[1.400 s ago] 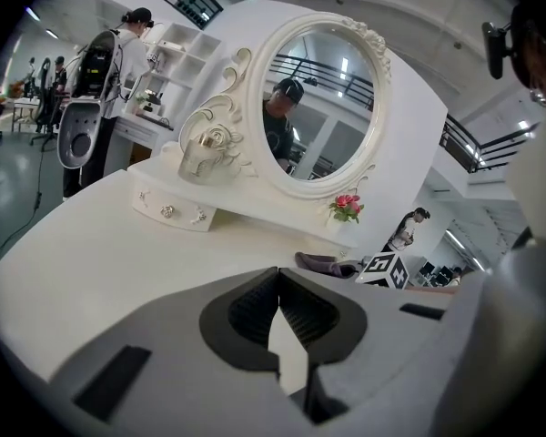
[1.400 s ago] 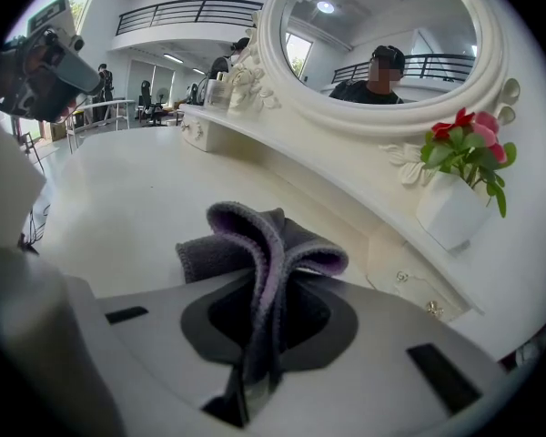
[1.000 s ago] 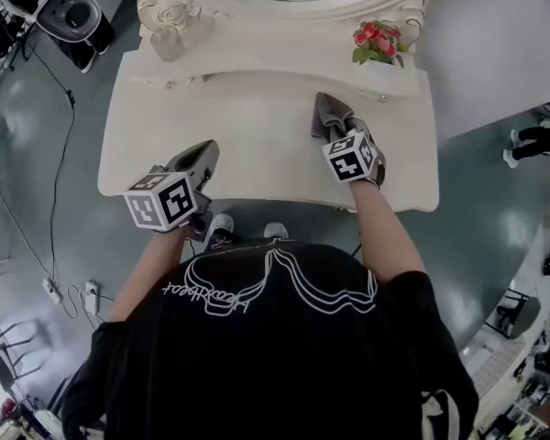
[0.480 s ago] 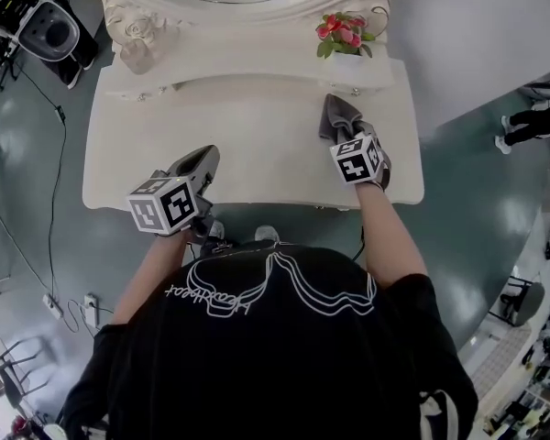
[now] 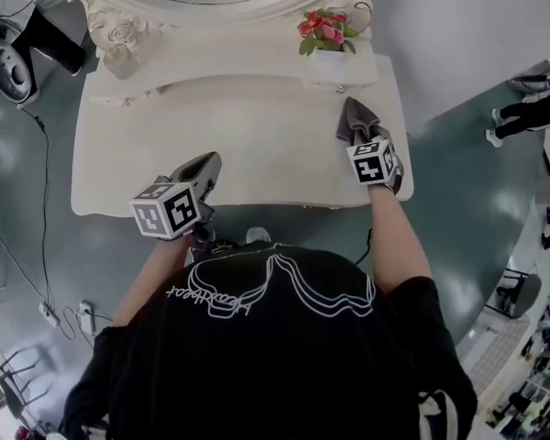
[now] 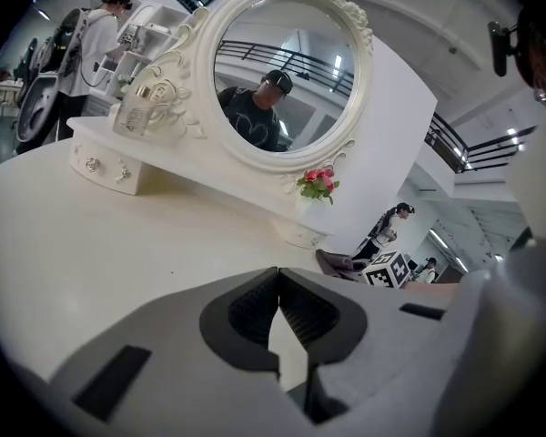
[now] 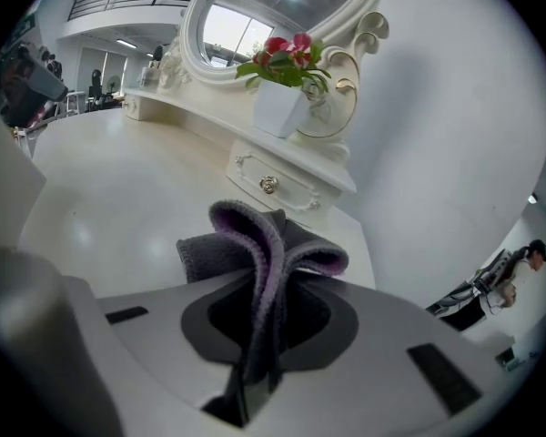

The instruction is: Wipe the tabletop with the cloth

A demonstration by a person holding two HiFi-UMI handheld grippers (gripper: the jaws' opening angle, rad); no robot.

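Since the cloth (image 7: 259,239) has to be dragged across the tabletop (image 5: 247,145), my right gripper (image 7: 255,340) pinches it by a bunched fold, jaws closed on the fabric. The loose grey loops fan out just past the tips and appear to rest on the surface. The flower pot (image 7: 280,107) stands farther ahead. My left gripper (image 6: 278,321), well off to the left, has its jaws pressed together on nothing. I judge it is parked clear of the wiping path.
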